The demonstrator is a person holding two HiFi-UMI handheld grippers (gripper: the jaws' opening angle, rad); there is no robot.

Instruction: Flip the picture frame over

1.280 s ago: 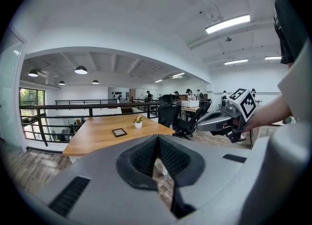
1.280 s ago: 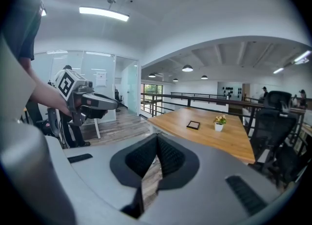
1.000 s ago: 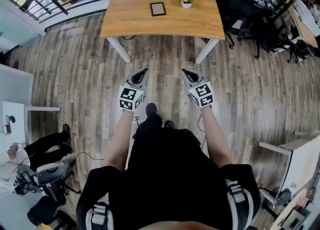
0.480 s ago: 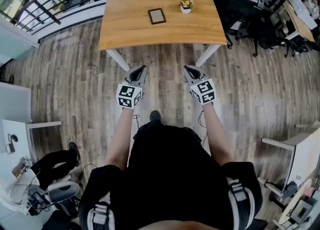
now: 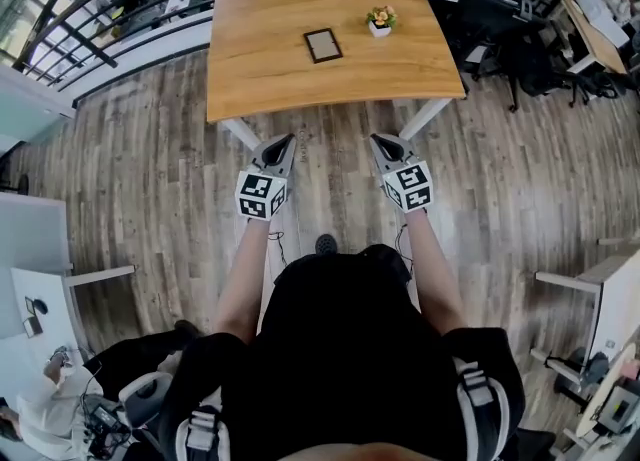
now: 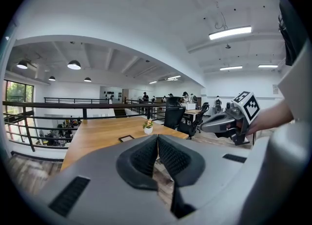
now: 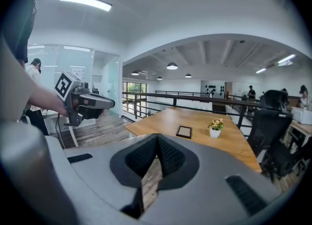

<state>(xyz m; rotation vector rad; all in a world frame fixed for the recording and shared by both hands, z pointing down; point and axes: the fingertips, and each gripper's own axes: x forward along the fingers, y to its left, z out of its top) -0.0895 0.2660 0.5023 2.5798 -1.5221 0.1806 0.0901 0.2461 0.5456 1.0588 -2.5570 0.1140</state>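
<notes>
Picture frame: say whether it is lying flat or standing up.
Lying flat. Seen from above, the frame shows as a full rectangle on the table.

This is looking like an open-plan office: black swivel chairs [image 5: 500,34] are crowding desks [image 5: 600,44] (people [image 6: 185,95] are showing farther off), strip lights [image 6: 230,32] are glowing overhead.

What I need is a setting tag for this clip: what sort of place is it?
Probably an open-plan office on an upper level: a wooden table on plank flooring, black office chairs off to one side, and a black railing along the floor's edge.
</notes>
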